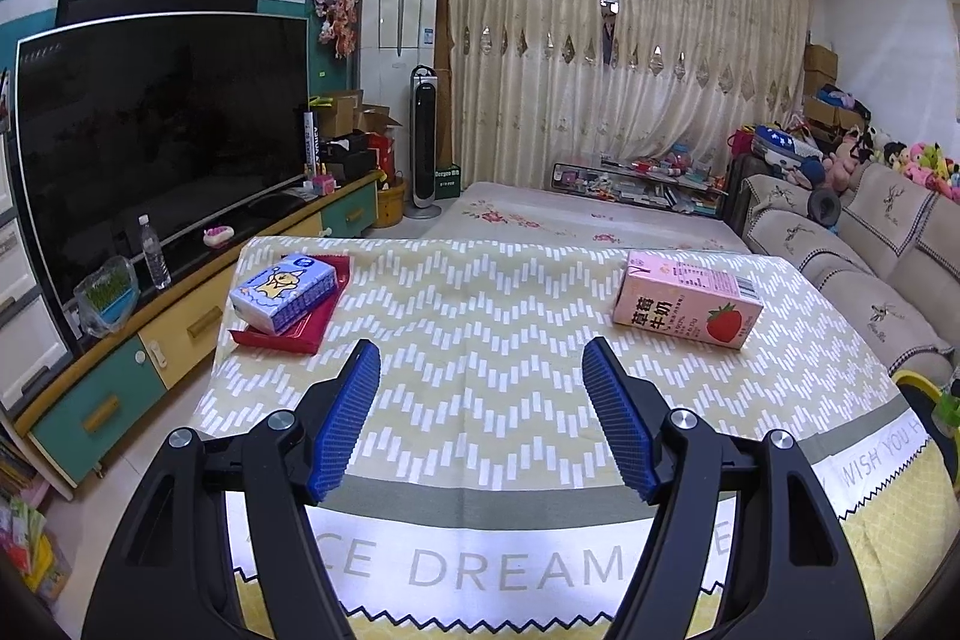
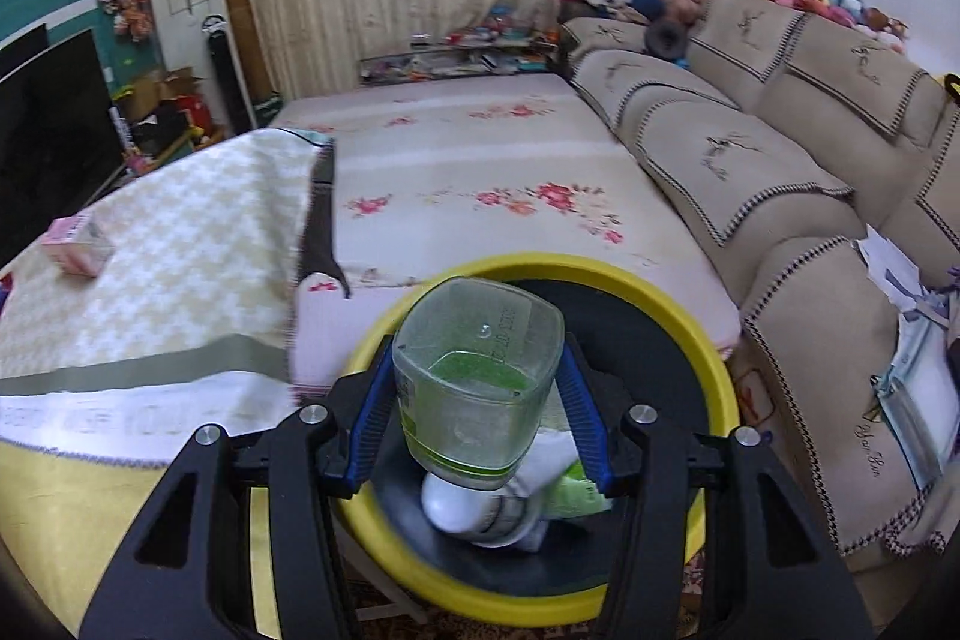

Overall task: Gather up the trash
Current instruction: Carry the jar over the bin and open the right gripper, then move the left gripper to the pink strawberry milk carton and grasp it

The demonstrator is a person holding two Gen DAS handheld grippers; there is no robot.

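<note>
Over the yellow-rimmed bin (image 2: 729, 400), right gripper (image 2: 477, 394) clamps a clear plastic bottle (image 2: 480, 376); contents below appear blurred. Release only when centred. Left gripper (image 1: 480, 412) idles open; strawberry milk carton (image 1: 687, 298) lies at two o'clock on the worktop (image 1: 480, 316).

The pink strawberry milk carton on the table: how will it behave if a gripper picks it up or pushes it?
The pink milk carton lies on its flat side, so it should slide, not roll. Thin cardboard walls would probably dent under a hard squeeze. If it is empty, it is likely light; the pictures do not show that.
</note>
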